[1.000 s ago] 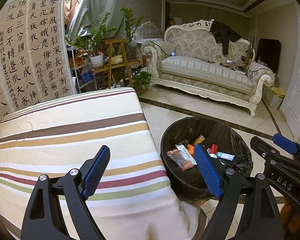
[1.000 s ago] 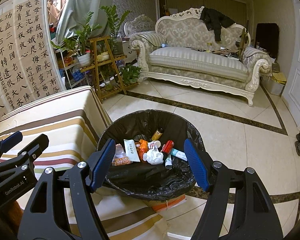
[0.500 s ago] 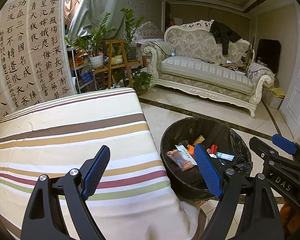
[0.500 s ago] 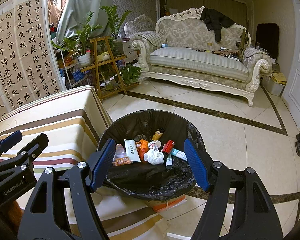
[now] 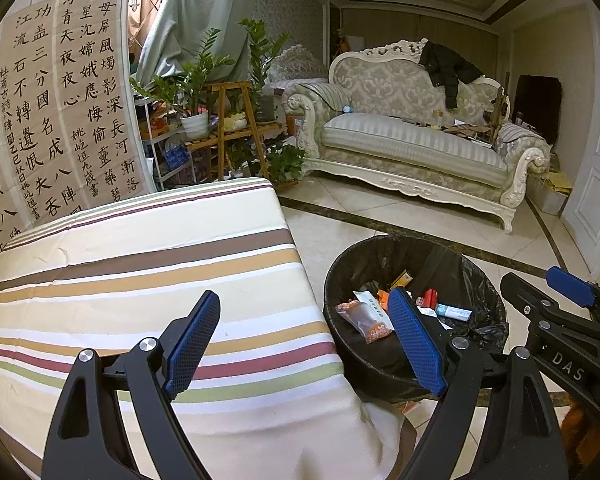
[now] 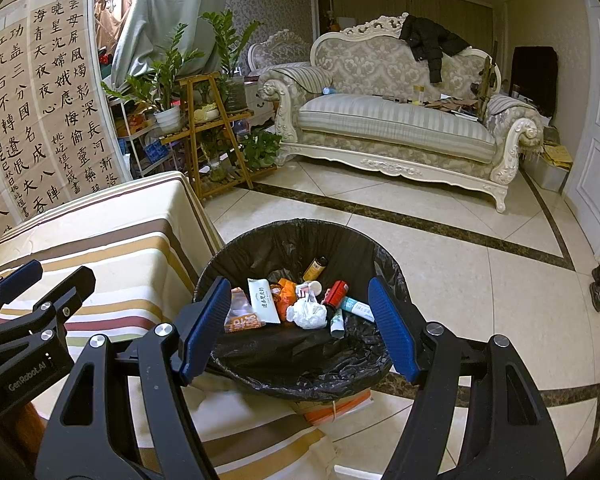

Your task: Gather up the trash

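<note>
A round bin lined with a black bag [image 6: 300, 236] stands on the floor beside the striped table [image 6: 112, 240]; it also shows in the left wrist view [image 5: 380, 248]. Inside lie a white wrapper [image 6: 263, 301], a crumpled tissue [image 6: 309, 314], a red tube [image 6: 335, 293], a brown bottle [image 6: 315, 267] and snack packets [image 5: 363, 318]. My right gripper [image 6: 300, 328] is open and empty, held above the bin's near rim. My left gripper [image 5: 306, 340] is open and empty above the table's right edge [image 5: 300, 280].
An ornate white sofa [image 6: 392, 128] with a black jacket stands at the back. A wooden plant stand [image 6: 216, 128] with potted plants is behind the table. A calligraphy screen [image 5: 60, 120] is at the left. A white door [image 6: 596, 128] is at the right. Tiled floor surrounds the bin.
</note>
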Action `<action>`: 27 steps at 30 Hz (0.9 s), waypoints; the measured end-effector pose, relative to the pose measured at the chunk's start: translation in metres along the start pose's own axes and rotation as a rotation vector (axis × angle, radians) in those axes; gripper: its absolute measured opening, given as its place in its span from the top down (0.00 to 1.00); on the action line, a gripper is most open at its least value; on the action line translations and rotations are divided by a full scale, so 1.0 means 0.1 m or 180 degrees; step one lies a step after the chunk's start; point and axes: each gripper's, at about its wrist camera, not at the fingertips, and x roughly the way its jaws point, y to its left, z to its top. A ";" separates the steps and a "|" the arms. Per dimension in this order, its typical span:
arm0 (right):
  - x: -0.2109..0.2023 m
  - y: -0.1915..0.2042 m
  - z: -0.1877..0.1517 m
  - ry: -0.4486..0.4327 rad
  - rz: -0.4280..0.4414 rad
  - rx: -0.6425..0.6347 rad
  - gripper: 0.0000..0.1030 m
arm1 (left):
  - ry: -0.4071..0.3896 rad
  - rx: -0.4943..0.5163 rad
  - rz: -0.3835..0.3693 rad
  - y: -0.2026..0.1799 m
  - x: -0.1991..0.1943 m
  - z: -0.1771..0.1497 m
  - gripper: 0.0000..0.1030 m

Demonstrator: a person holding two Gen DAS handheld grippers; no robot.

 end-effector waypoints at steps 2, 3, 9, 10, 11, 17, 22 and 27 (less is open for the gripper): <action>0.00 0.00 0.00 0.0000 -0.0002 -0.0001 0.33 | 0.0000 0.0007 0.0009 0.00 0.00 0.01 0.19; 0.00 0.00 0.00 0.0000 -0.0001 -0.0001 0.33 | 0.0000 0.0007 0.0008 0.00 0.00 0.01 0.19; 0.00 0.00 -0.01 -0.0001 0.0002 0.0000 0.33 | 0.0004 0.0020 -0.0011 0.01 0.01 0.02 0.19; 0.00 0.00 -0.01 -0.0001 0.0004 0.0000 0.33 | 0.0002 0.0021 -0.0005 0.01 0.01 0.02 0.19; 0.00 0.01 -0.01 -0.0001 0.0002 -0.0001 0.33 | 0.0002 0.0021 -0.0009 0.01 0.01 0.02 0.19; 0.00 0.01 -0.01 -0.0003 0.0001 -0.0002 0.33 | -0.0015 0.0028 -0.0009 0.02 0.00 0.03 0.19; 0.00 0.01 -0.01 -0.0002 -0.0001 -0.0004 0.33 | -0.0015 0.0018 -0.0036 0.04 0.01 0.04 0.19; 0.00 0.01 -0.01 -0.0004 -0.0005 -0.0009 0.33 | -0.0029 -0.0052 -0.0085 0.09 0.03 0.04 0.18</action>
